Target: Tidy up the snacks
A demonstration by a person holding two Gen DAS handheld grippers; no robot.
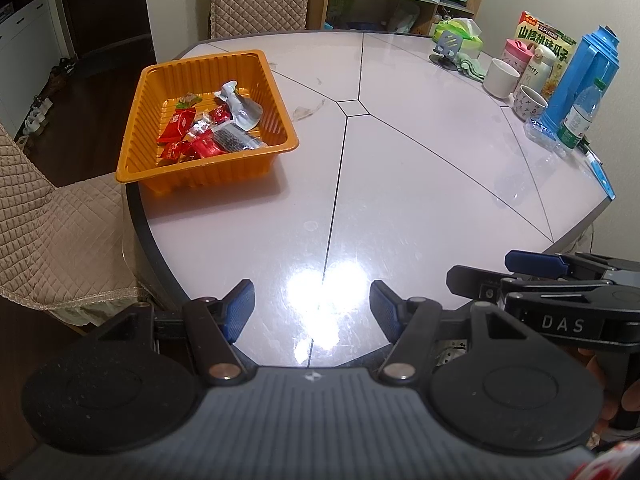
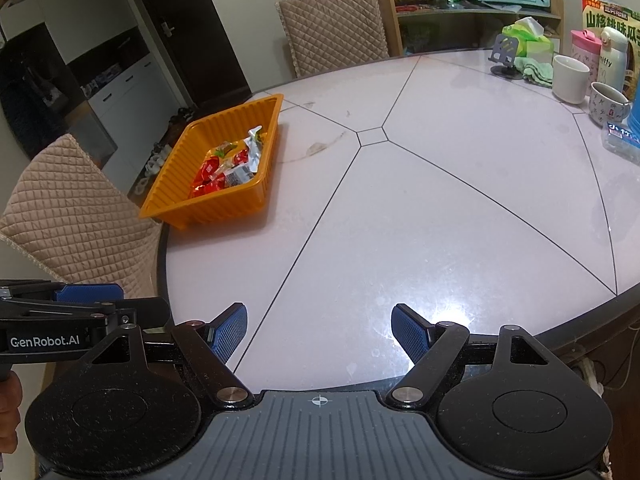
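An orange ribbed tray (image 1: 132, 136) stands at the table's left edge and holds several snack packets: red wrappers (image 1: 180, 124), a silver pouch (image 1: 240, 106) and a dark packet (image 1: 236, 140). It also shows in the right wrist view (image 2: 172, 184) with the same snacks (image 2: 224, 172). My left gripper (image 1: 312, 308) is open and empty over the table's near edge. My right gripper (image 2: 320, 330) is open and empty beside it, and shows at the right of the left wrist view (image 1: 532, 268).
The round white table (image 1: 400, 160) has cups (image 1: 500, 78), a blue thermos (image 1: 580, 80), a water bottle (image 1: 580, 116), a snack box (image 1: 548, 40) and tissues (image 1: 464, 32) along its right rim. Quilted chairs (image 1: 48, 240) stand at the left and far side.
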